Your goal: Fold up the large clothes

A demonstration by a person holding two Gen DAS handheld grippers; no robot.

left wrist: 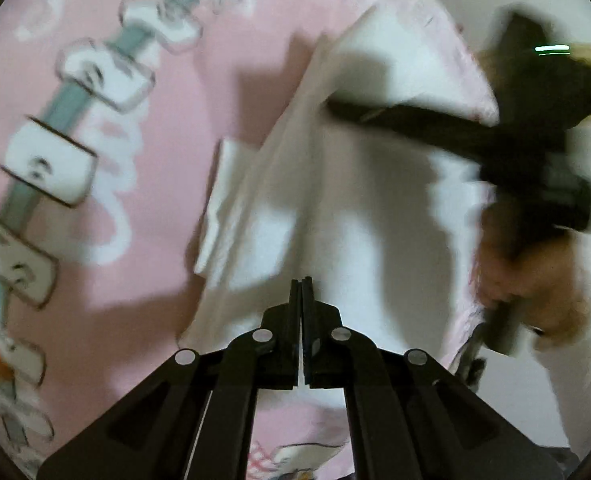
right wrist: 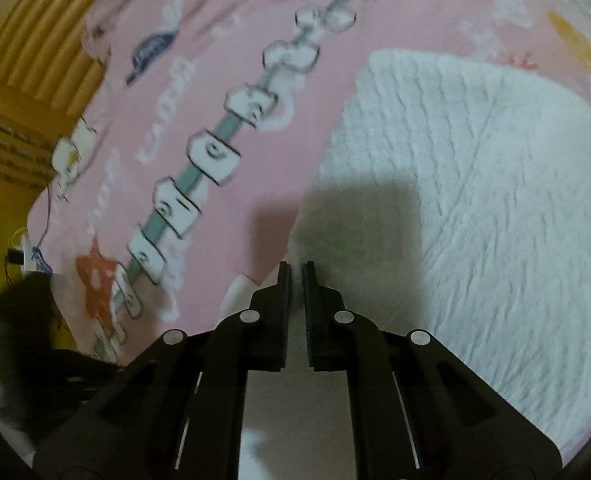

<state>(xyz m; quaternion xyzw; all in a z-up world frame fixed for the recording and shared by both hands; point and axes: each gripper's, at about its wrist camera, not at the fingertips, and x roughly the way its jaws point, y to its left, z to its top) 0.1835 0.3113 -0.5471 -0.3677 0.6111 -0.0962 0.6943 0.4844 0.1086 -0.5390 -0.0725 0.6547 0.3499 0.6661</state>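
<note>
My left gripper [left wrist: 302, 280] is clenched on a fold of the white fuzzy knitted garment [left wrist: 335, 216]. It lies on the pink printed bedsheet [left wrist: 199, 92], its long axis running away from me, up and right. My right gripper [right wrist: 296, 266], jaws nearly together, pinches the same garment [right wrist: 475, 208] at its near edge.

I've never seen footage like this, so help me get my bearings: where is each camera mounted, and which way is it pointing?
Left wrist: on the left tool, looking down at the white garment; the right tool and a hand show.
Right wrist: on the right tool, looking down at the same garment.
Shared: garment and pink printed sheet.
</note>
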